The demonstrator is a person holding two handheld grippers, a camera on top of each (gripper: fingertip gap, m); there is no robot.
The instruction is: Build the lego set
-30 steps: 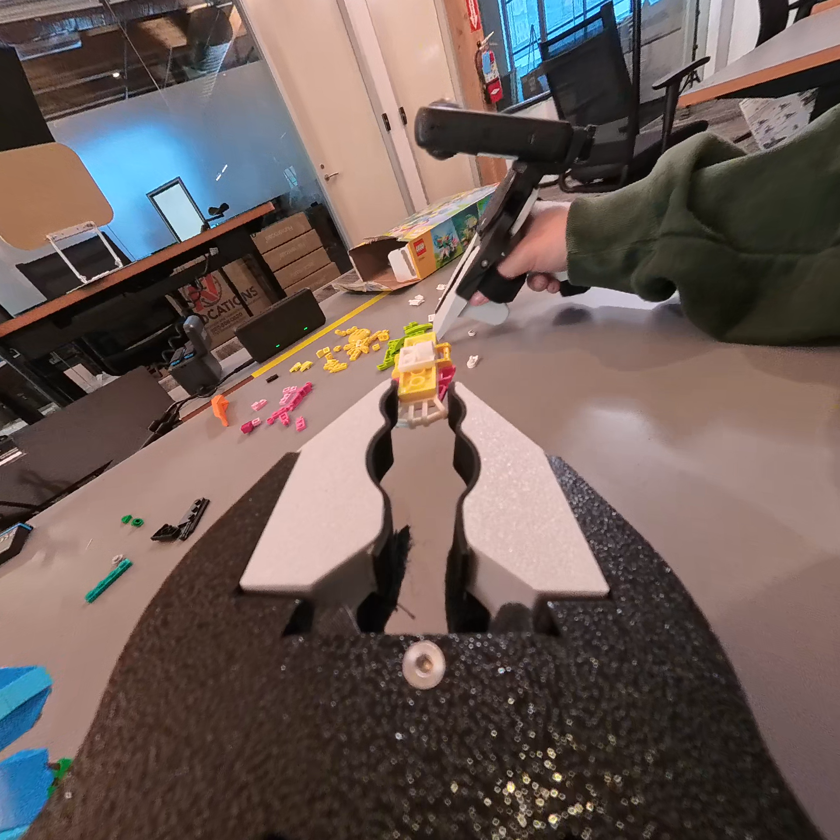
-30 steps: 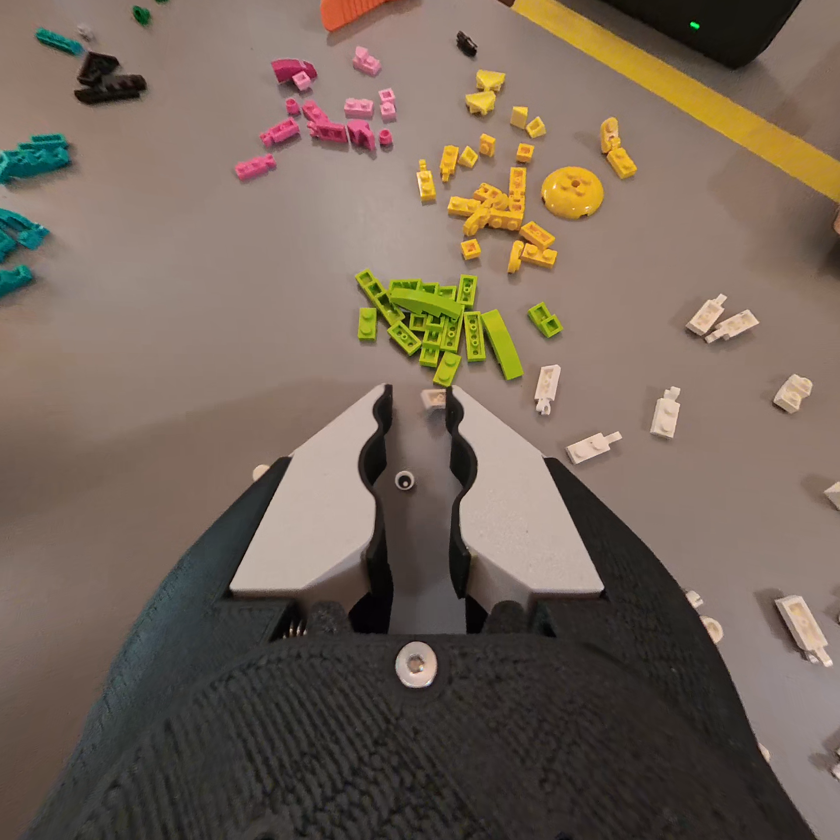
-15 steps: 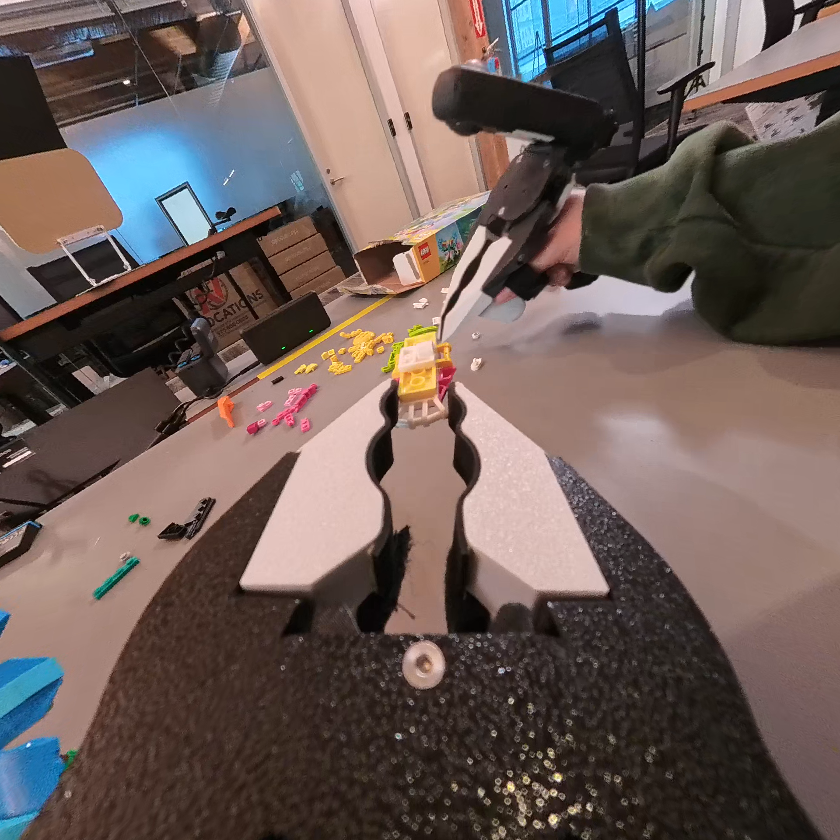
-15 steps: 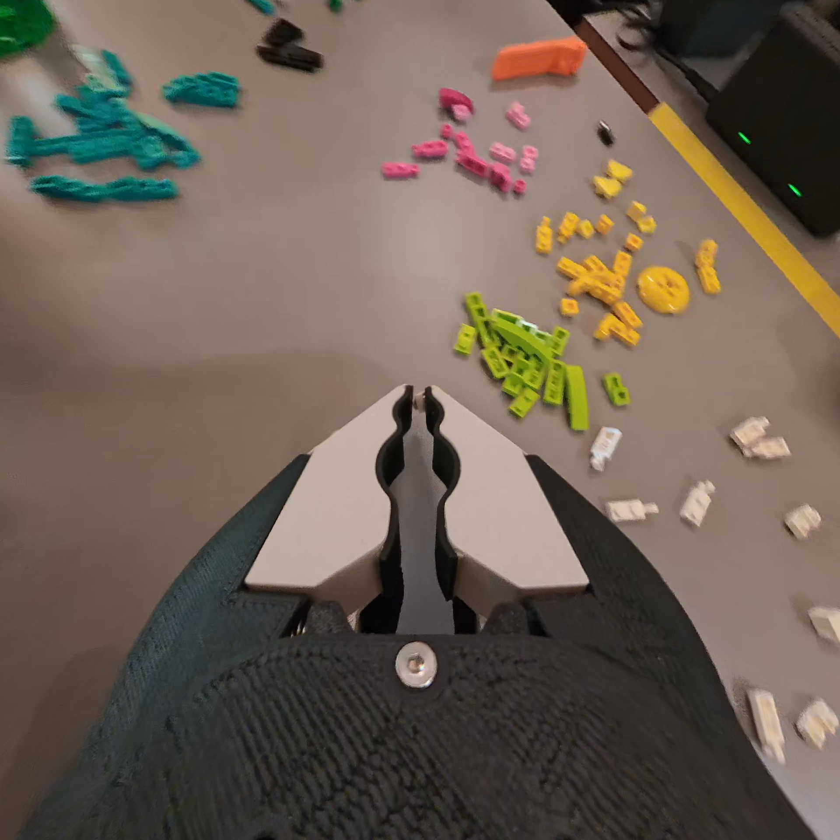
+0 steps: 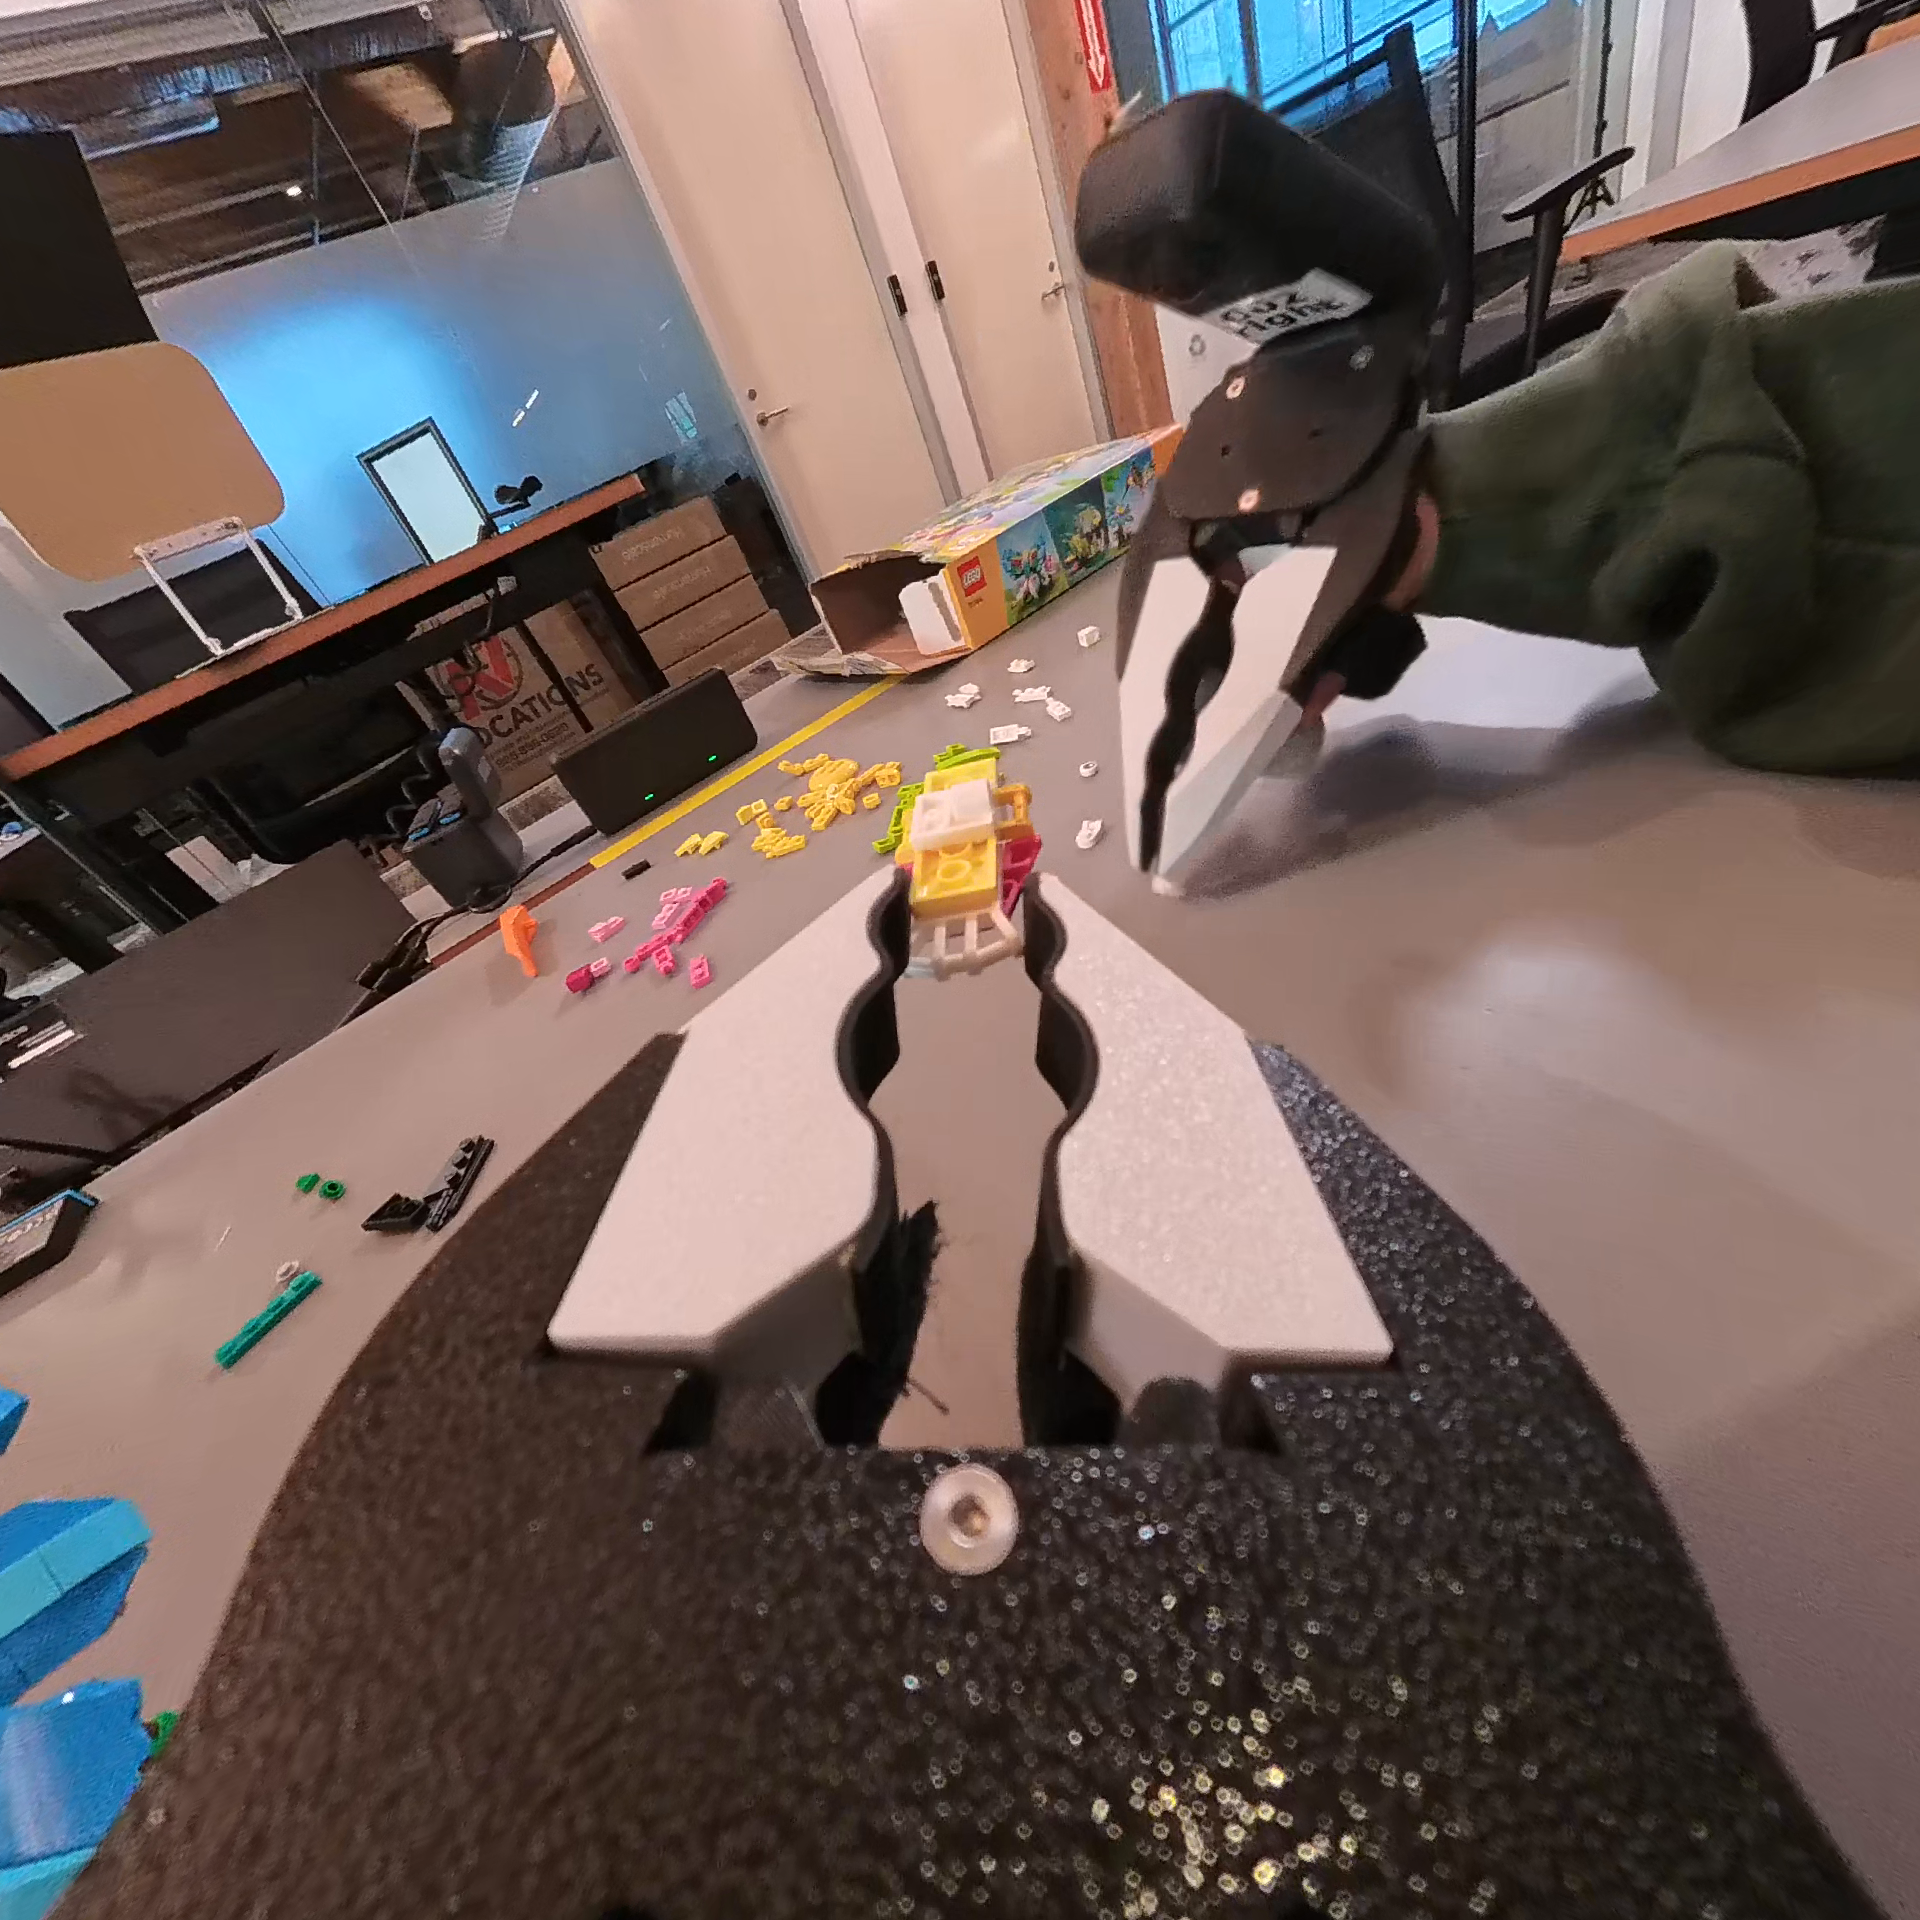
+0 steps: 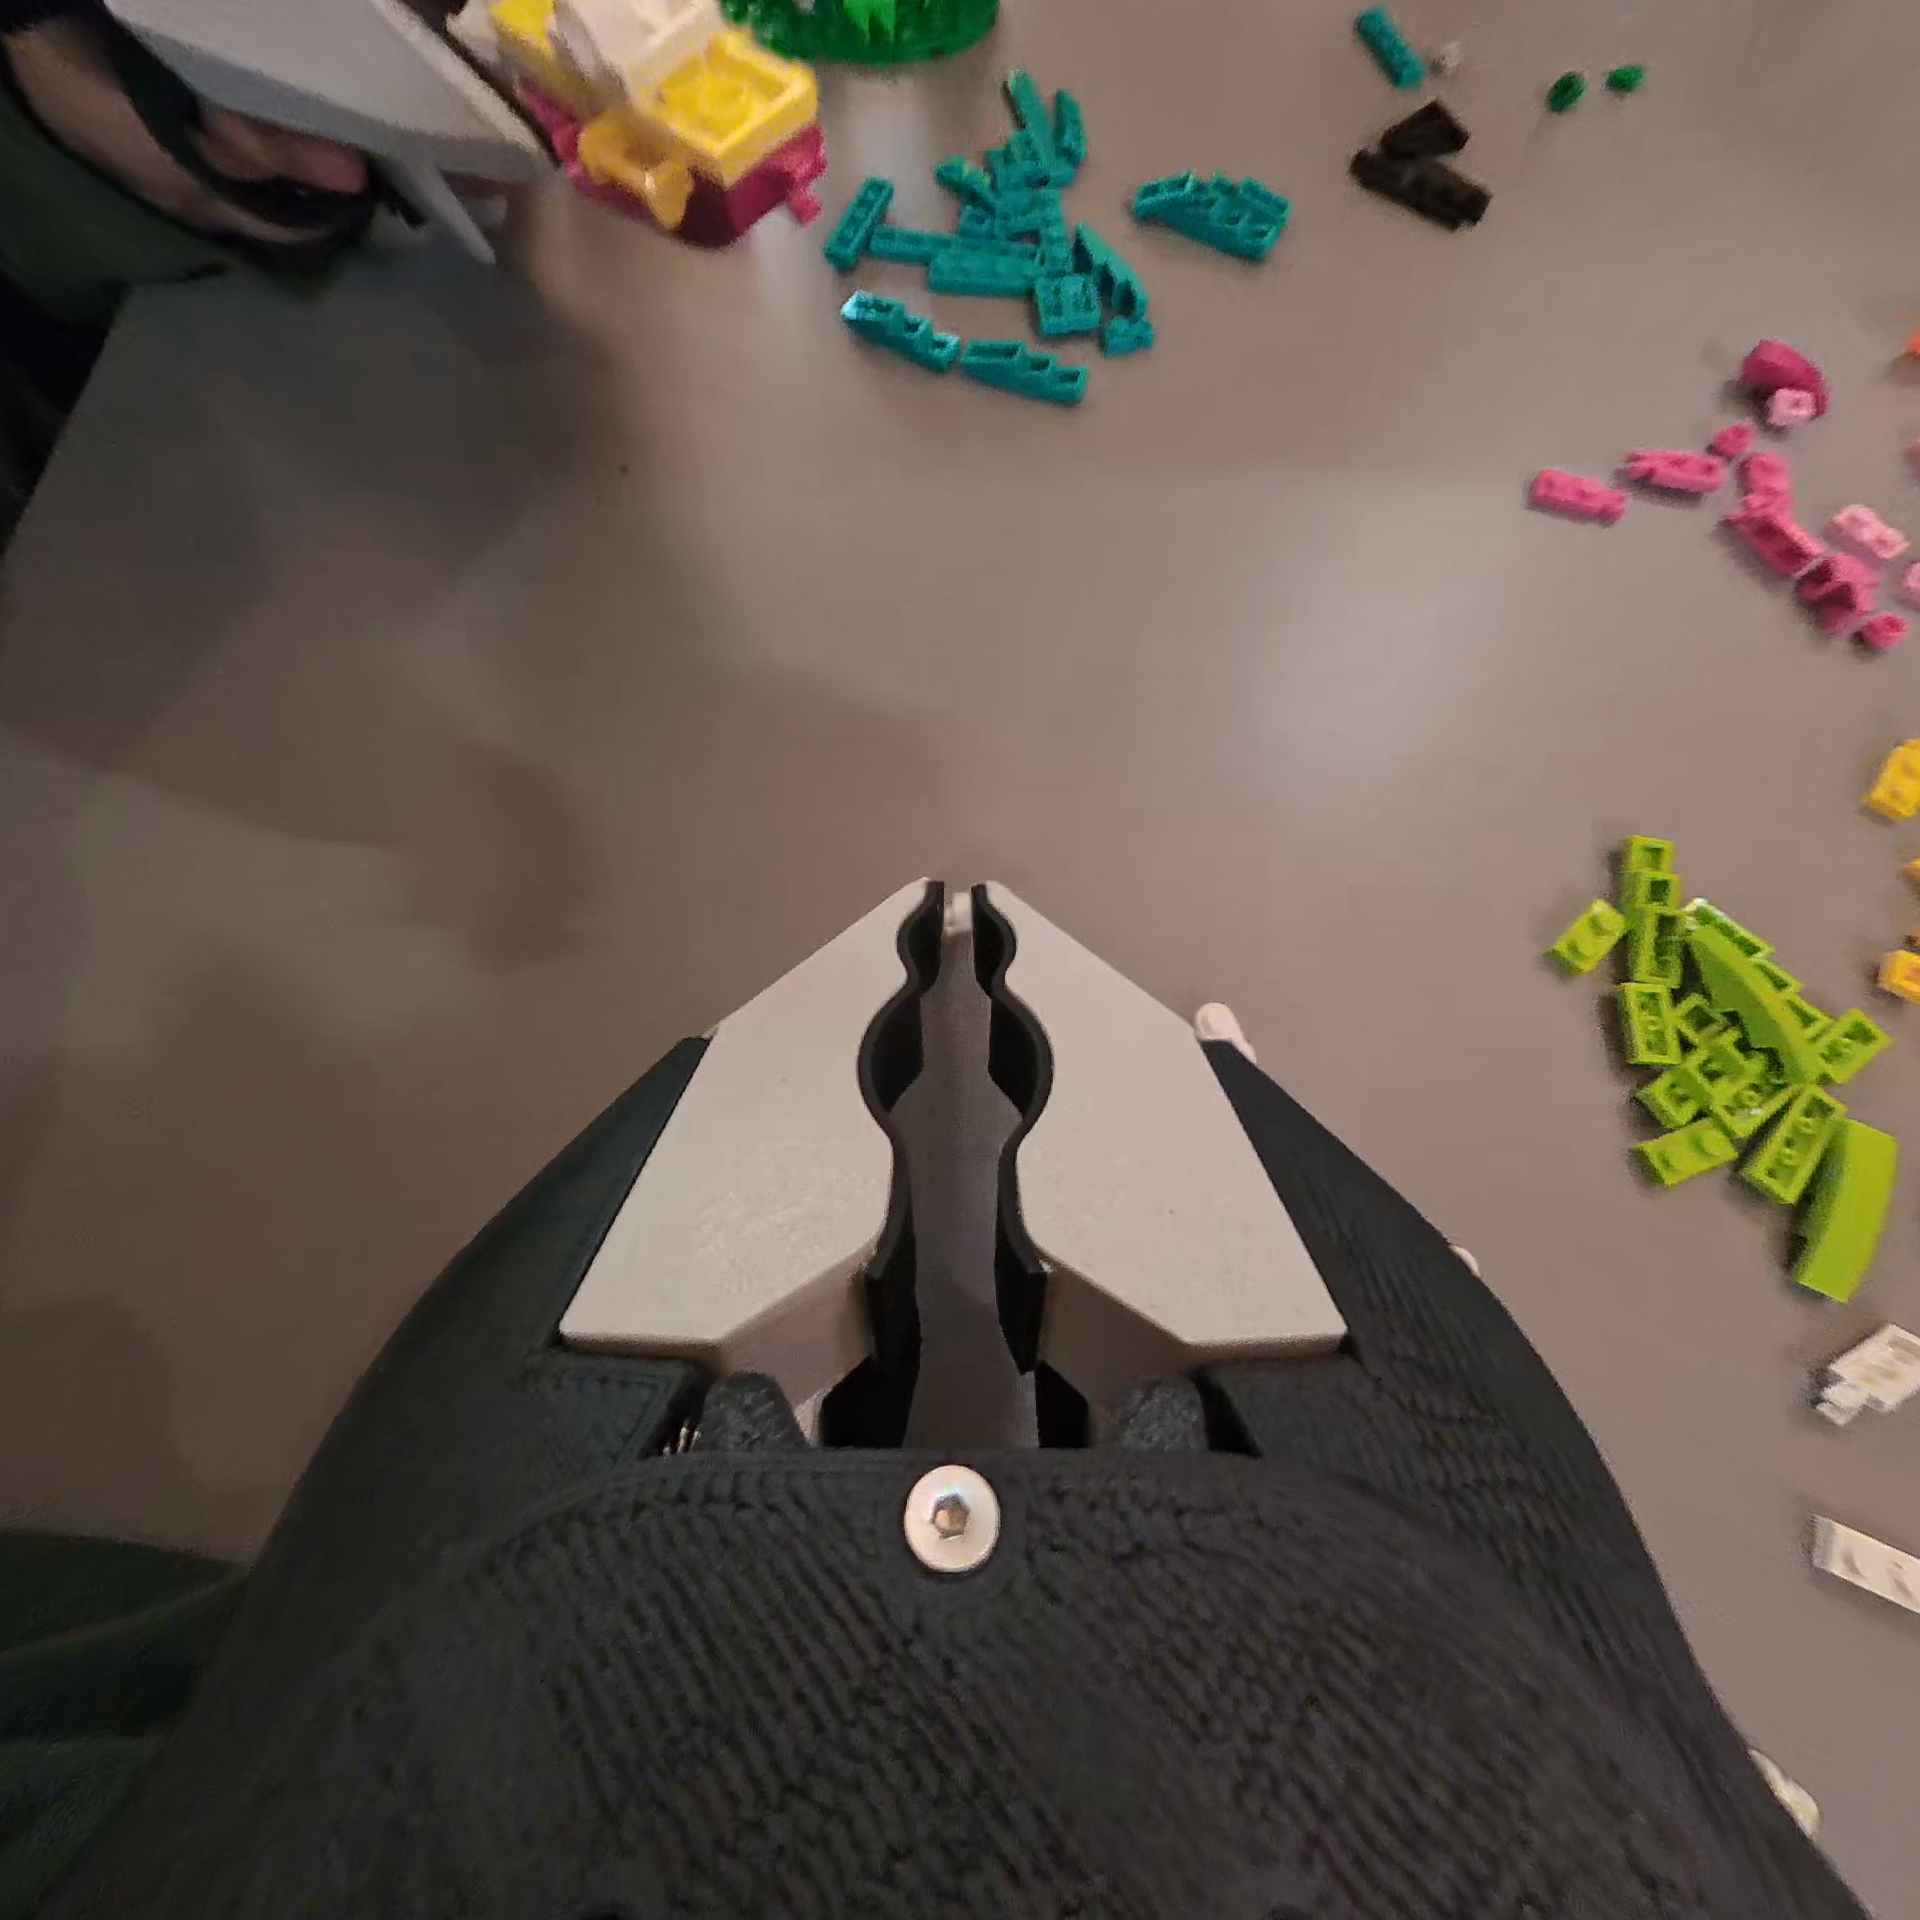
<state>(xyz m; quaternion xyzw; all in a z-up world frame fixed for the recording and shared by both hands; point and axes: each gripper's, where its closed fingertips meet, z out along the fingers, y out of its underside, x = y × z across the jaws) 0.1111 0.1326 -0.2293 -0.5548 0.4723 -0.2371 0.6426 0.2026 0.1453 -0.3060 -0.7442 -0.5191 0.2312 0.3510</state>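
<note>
Two handheld grippers over a grey table point(image 6: 727, 675) strewn with sorted bricks

The left gripper point(image 5: 961, 904) clamps the yellow, white and magenta lego build point(image 5: 961, 868) at its fingertips — the right gripper point(image 6: 956, 899), tips nearly closed, pinches a small white piece point(image 6: 957, 906).

1. Table point(image 6: 935, 644): smooth grey, soft sheen
2. Left gripper point(image 5: 961, 904) body: rough, sparkly black plastic; fingers point(image 5: 1164, 1091) matt grey
3. Lime bricks point(image 6: 1745, 1060): glossy plastic
4. Sleeve point(image 5: 1683, 561): fuzzy green cloth

Glass-walled office point(image 5: 343, 343), grey table point(image 5: 1558, 1091)
</note>
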